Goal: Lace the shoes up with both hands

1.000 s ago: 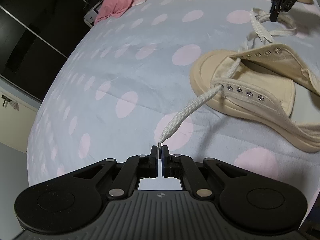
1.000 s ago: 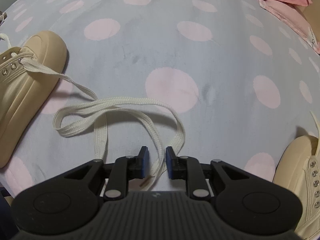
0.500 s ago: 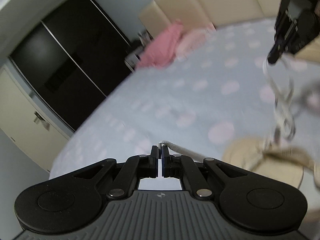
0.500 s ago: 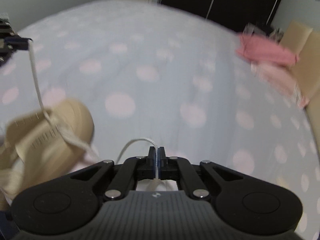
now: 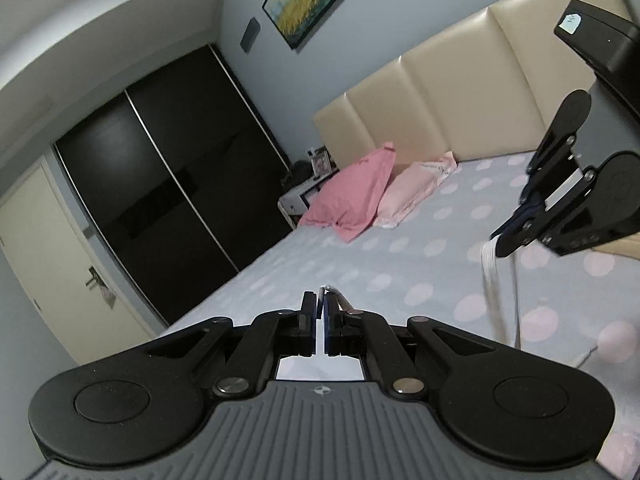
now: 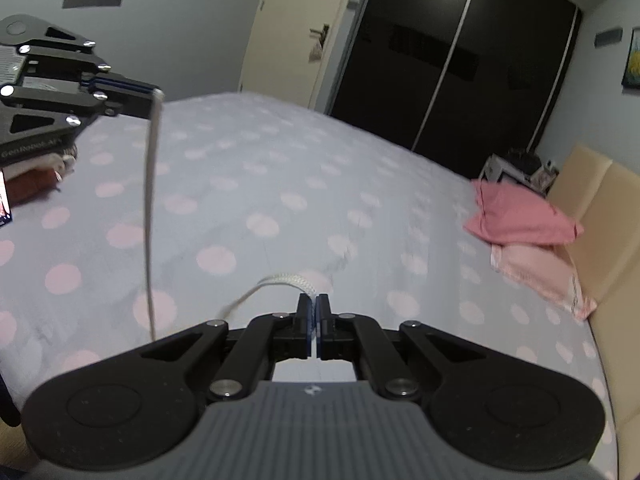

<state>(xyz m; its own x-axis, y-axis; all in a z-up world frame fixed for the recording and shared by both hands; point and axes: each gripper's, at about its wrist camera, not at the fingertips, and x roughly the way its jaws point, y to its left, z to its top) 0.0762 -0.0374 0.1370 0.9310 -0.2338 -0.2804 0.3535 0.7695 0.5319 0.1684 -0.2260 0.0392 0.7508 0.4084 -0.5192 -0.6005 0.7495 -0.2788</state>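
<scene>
Left gripper (image 5: pixel 320 306) pinches one white shoelace (image 6: pixel 150 216) end, right gripper (image 6: pixel 313 307) clamped on the other. Both lace ends hang above the polka-dot bedsheet (image 6: pixel 280 184); shoe not visible.

Two pink pillows (image 5: pixel 372 196) lay on the polka-dot bed (image 5: pixel 400 264) against the padded cream headboard (image 5: pixel 448 108); a dark sliding-door wardrobe (image 5: pixel 160 184) stood beside the bed.

Each wrist camera looks forward along its own fingers, raised above the dotted bed (image 5: pixel 400 248). Both views share the pink pillows (image 5: pixel 356 196), the dark wardrobe (image 6: pixel 452 60) and the opposite gripper.
</scene>
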